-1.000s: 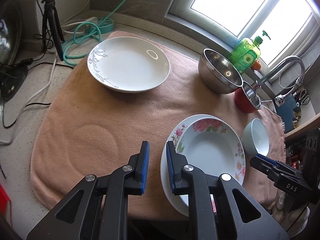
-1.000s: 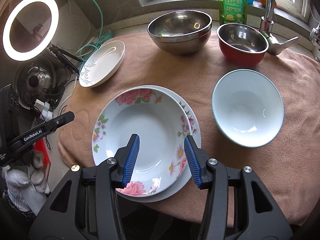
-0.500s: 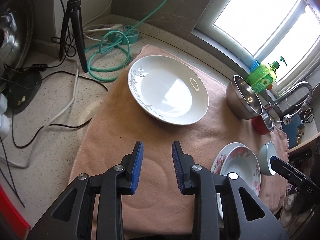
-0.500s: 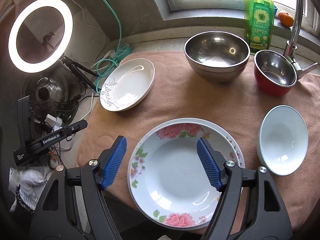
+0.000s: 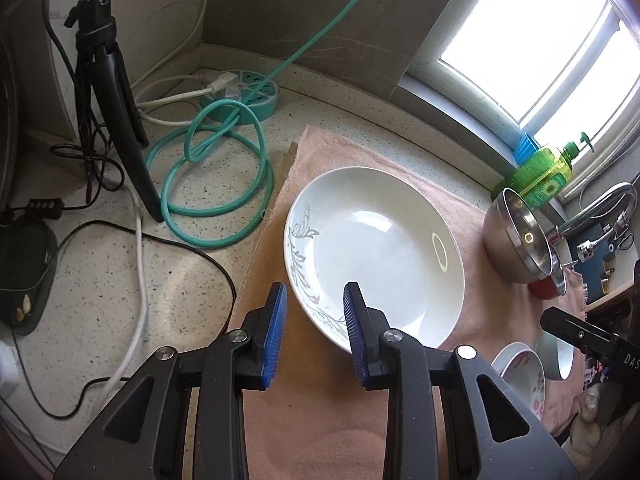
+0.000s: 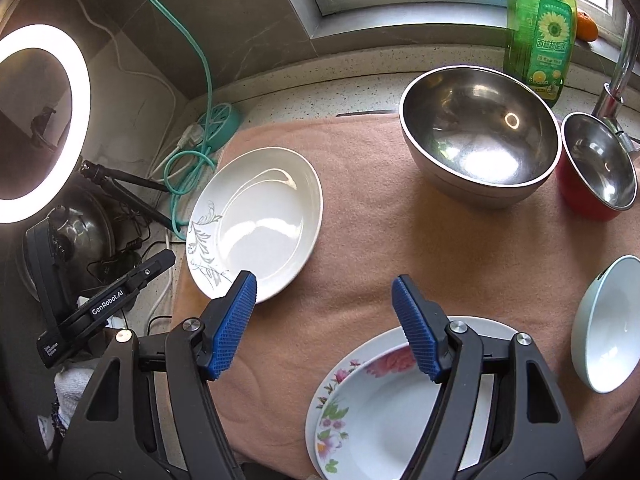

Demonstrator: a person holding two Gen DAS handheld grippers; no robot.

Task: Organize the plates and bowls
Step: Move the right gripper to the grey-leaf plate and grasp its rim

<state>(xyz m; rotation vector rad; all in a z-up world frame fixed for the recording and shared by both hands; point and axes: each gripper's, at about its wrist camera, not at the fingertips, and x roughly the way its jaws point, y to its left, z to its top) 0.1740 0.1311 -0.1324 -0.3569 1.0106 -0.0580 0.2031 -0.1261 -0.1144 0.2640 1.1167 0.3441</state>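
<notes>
Speckled desk (image 5: 192, 280) under pink towel (image 6: 360, 240). Left tool (image 5: 314, 334) apart, empty, straddling leaf-patterned plate (image 5: 380, 248) rim. Right tool (image 6: 324, 324) just closing slightly, still wide apart, empty, over towel beside floral plates (image 6: 384, 420).

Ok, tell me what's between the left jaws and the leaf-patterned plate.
Nothing visible. The left gripper hangs open just short of the plate's near rim, with only bare towel below. The jaws have just opened, with nothing between them.
</notes>
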